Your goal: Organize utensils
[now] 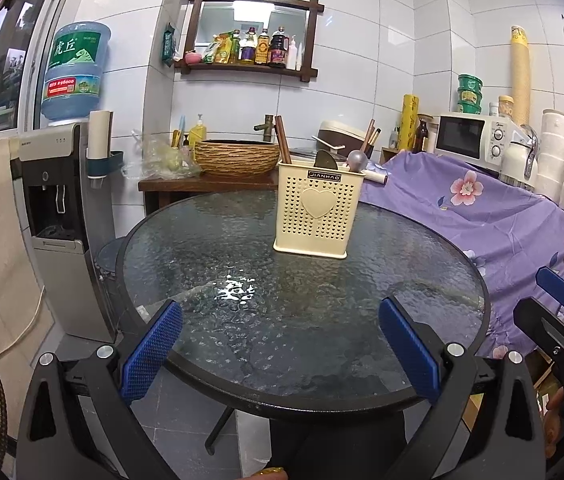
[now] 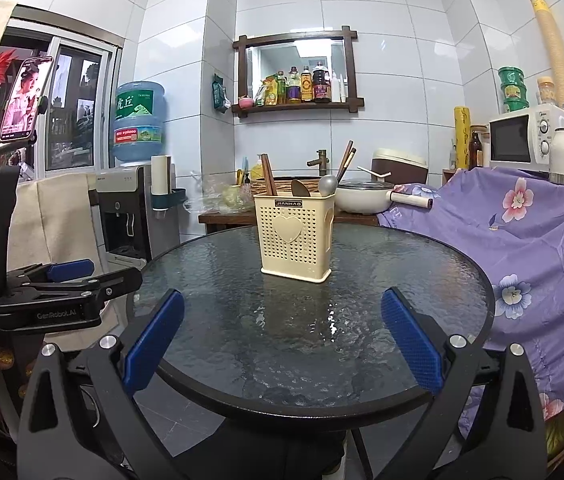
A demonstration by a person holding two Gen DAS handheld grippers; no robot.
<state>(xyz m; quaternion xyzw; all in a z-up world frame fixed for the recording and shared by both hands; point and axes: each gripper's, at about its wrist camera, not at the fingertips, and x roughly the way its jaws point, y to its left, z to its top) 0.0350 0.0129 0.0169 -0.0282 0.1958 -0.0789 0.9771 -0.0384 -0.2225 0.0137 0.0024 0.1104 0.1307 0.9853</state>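
Round glass table (image 1: 201, 240): the cream perforated utensil holder (image 1: 314, 216) stands upright past centre, far side from you; it is light plastic and likely to tip or slide on glass. It holds chopsticks (image 1: 283, 140), a wooden spoon (image 1: 324, 159) and a metal ladle (image 1: 356, 160), all stiff, thin and slick, so pinch mid-shaft. Your left gripper (image 1: 279, 350) and right gripper (image 2: 282, 344) are both spread wide, empty, at the near rim.

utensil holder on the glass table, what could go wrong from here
1. The holder is tall and light-looking on a slick glass table; a sideways pull on the chopsticks might tip or slide it.
2. The spoon and chopsticks stand close together, so the open right gripper may snag a neighbour.
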